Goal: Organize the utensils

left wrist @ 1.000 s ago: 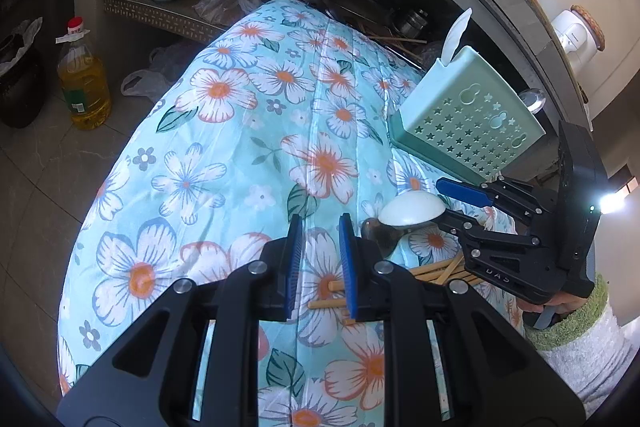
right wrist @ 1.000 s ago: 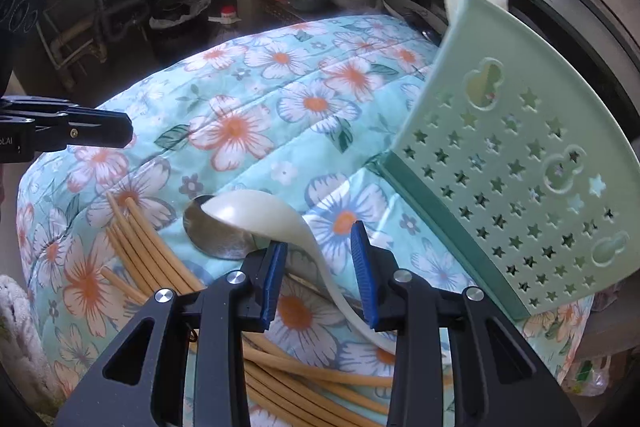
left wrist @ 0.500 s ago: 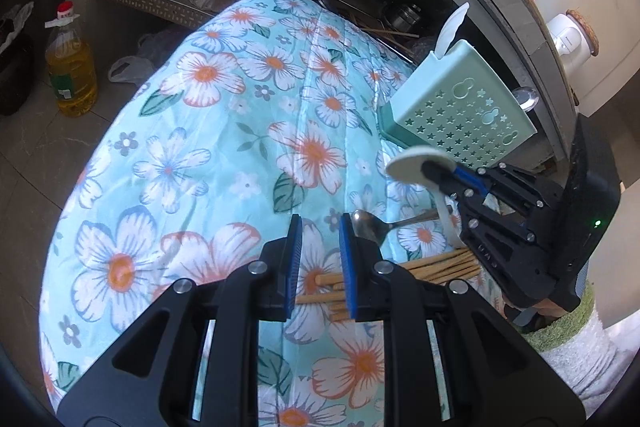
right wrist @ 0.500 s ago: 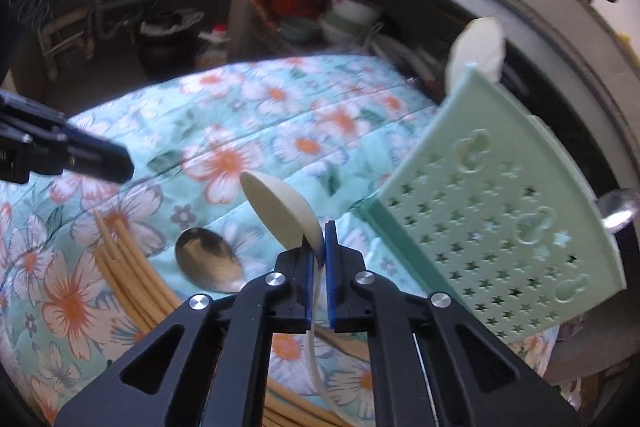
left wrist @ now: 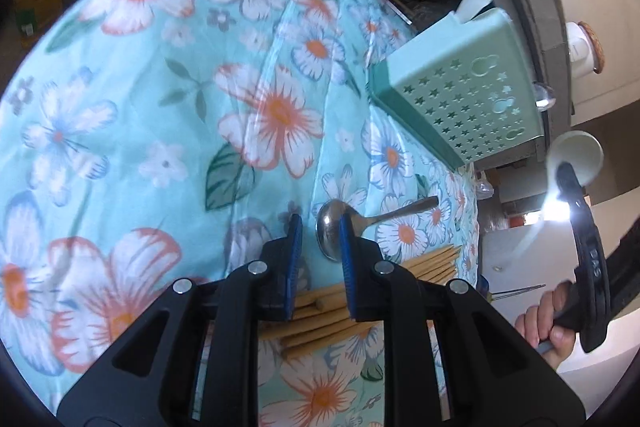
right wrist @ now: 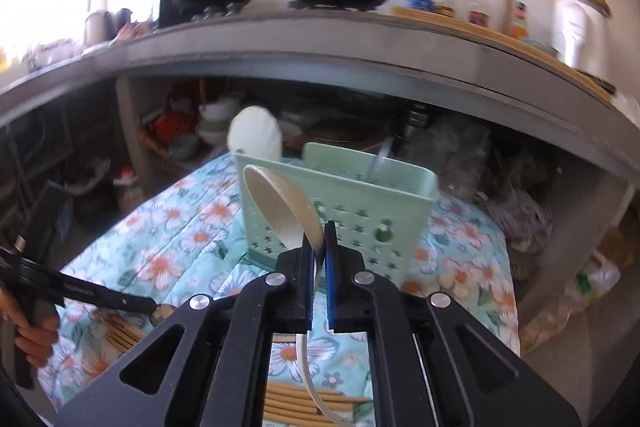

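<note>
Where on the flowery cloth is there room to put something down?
The big stretch of flowery cloth left of the green basket is bare. It gets crowded near the front, where the metal spoon and the chopsticks lie by the left tool.

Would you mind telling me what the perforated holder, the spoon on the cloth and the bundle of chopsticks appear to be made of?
Holder: looks like moulded plastic, matte mint green, with clean star-shaped cut-outs. Spoon on the cloth: metal, probably stainless steel, its polished bowl mirror-like. Chopsticks: likely bamboo or wood, pale tan and dull, though plastic cannot be ruled out.
</note>
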Demonstrator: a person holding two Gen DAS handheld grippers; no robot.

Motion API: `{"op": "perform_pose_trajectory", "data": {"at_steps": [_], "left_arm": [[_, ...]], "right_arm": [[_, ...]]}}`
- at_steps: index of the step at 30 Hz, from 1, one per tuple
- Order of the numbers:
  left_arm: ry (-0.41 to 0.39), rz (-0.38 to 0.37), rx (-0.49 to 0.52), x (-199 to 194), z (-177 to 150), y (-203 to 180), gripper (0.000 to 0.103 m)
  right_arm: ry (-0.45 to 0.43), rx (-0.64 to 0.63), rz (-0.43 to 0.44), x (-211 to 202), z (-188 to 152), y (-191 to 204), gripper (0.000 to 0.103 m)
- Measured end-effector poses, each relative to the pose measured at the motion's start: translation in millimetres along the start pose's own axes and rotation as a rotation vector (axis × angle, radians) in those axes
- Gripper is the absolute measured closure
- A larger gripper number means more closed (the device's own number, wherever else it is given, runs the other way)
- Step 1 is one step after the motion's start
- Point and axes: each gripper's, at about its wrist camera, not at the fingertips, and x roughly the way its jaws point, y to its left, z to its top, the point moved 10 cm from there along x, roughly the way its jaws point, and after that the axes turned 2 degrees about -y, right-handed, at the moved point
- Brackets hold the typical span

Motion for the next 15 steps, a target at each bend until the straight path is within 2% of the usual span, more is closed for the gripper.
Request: {"op": "perform_pose_trajectory", "data": {"at_steps": [6, 10, 12, 15], "left_arm": [[0.009, 0.026, -0.016, 12, 1, -5, 0.086], [-0.006, 0.064, 0.012, 14, 1, -11, 0.087], [-0.018, 0.093, 0.03, 14, 1, -11, 0.095], [-0.056, 0.128, 0.069, 10, 1, -14, 0.097]], "right_arm": [[-0.004, 0.15, 0.004, -18, -13, -31, 0.098], [0.001, 0.218, 0.013, -18, -23, -42, 0.098], [0.001, 0.243, 0.021, -17, -25, -46, 0.098], [0.0, 0.275, 0.035, -19, -28, -50, 0.098]]}}
